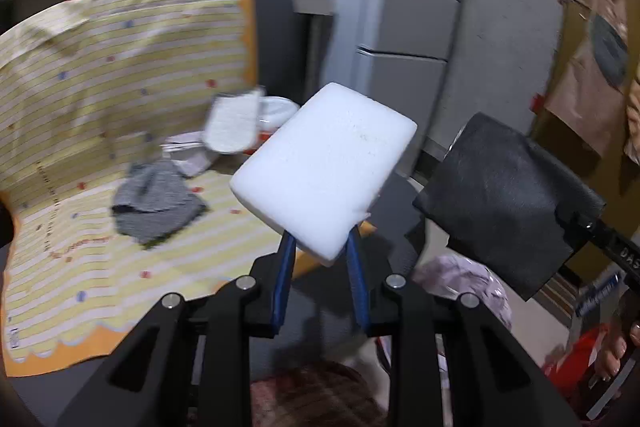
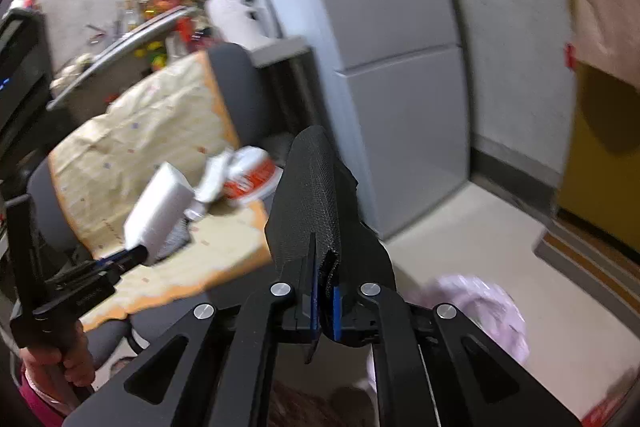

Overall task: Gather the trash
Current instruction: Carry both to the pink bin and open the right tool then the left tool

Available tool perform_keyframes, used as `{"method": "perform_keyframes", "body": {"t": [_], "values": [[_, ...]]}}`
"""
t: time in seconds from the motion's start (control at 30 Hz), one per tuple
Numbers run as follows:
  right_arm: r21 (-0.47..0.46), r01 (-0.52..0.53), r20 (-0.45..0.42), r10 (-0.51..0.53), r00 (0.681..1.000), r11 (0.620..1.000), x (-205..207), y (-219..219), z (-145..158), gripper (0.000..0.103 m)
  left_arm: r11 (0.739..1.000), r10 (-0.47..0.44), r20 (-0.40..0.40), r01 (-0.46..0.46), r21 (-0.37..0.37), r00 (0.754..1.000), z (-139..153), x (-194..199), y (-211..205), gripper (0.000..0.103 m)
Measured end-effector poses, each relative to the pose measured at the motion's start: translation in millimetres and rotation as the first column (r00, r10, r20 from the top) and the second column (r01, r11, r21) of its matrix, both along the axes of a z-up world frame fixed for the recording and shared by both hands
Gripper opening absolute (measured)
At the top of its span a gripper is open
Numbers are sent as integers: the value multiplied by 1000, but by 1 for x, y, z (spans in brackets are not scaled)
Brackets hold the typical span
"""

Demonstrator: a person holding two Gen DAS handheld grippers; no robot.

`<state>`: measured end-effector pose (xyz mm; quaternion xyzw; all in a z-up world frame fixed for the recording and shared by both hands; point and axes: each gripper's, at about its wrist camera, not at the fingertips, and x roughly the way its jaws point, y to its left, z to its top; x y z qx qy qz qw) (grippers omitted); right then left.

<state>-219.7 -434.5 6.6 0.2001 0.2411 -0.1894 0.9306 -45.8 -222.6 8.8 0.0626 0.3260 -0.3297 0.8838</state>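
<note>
Both tools grip trash, left tool [image 1: 320,247] foam [image 1: 324,169], right tool [image 2: 325,267] mat [image 2: 308,195]; next, likely drop them in the bag [image 2: 480,311].

Left wrist view looks along its fingers, close on the foam block [image 1: 324,171], facing the chair cloth [image 1: 120,67]. Right wrist view looks along its own fingers, close on the black sheet [image 2: 308,203]. Shared: foam, sheet, cloth, cabinet [image 2: 384,67].
</note>
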Motion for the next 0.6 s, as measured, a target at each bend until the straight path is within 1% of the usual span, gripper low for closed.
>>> {"method": "perform_keyframes", "body": {"t": [0.07,0.13,0.17,0.23,0.27,0.3,0.33,0.4,0.47,0.53,0.6], "values": [[30,45,-41,-44,998,999,-15,-18,-15,7,999,-40,-8,40,9,999,-3,-6,-17,25],[57,86,-78,-82,994,995,-22,-34,-29,7,998,-65,-12,66,19,998,-5,-10,-32,25],[86,114,-106,-105,989,990,-26,-46,-40,7,997,-75,-13,75,22,997,-6,-12,-37,25],[134,148,-136,-130,982,980,-29,-61,-56,8,996,-88,-14,88,30,996,-7,-14,-46,25],[161,169,-159,-144,977,972,-30,-70,-68,11,995,-97,-15,98,37,995,-9,-14,-51,25],[170,183,-175,-154,973,968,-31,-74,-75,12,994,-102,-17,103,44,995,-11,-14,-55,25],[180,202,-198,-166,966,963,-31,-80,-84,16,993,-103,-19,104,52,995,-13,-13,-58,25],[192,245,-250,-194,949,950,-29,-91,-101,36,992,-105,-29,106,62,994,-16,-11,-62,25],[171,297,-302,-237,923,939,-28,-98,-113,47,992,-104,-31,106,72,994,-19,-11,-66,25],[167,331,-312,-269,911,929,-31,-105,-118,47,991,-110,-33,112,79,993,-20,-11,-68,25],[161,336,-293,-280,914,928,-34,-107,-114,47,989,-117,-31,119,82,993,-21,-10,-70,25]]}}
